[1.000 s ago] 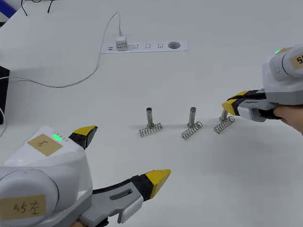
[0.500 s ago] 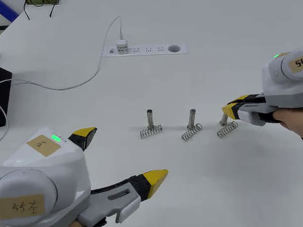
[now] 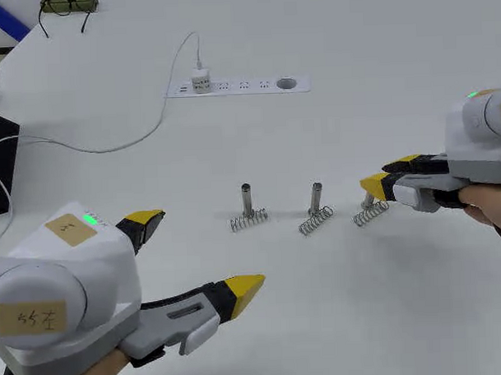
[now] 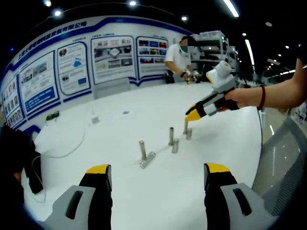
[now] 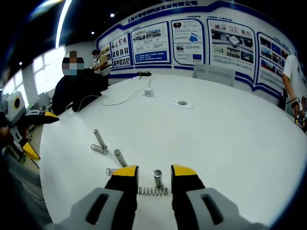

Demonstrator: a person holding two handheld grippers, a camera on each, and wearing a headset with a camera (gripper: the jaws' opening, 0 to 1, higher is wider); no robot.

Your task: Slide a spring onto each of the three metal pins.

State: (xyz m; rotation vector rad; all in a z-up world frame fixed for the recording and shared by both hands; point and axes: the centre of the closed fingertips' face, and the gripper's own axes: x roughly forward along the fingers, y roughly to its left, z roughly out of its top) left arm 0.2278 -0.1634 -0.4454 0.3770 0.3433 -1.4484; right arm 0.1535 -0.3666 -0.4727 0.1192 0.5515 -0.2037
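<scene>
Springs (image 3: 249, 220), short silver coils, lay on their sides on the white table (image 3: 387, 314), one at the foot of each of three upright metal pins (image 3: 317, 196) standing in a row; none was on a pin. The right gripper (image 3: 388, 173) had its jaws partly open, holding nothing. Its own view put the end pin in the gap between the jaw tips, with that pin's spring lying just below. The left gripper (image 3: 193, 254) hovered wide open and empty, well apart from the row. Its paper label (image 3: 33, 317) bore handwriting, perhaps starting "55". The head view showed a power strip (image 3: 239, 87) and glasses (image 3: 67, 5). The right gripper view showed wall boards (image 5: 187, 40), their writing too small to read.
</scene>
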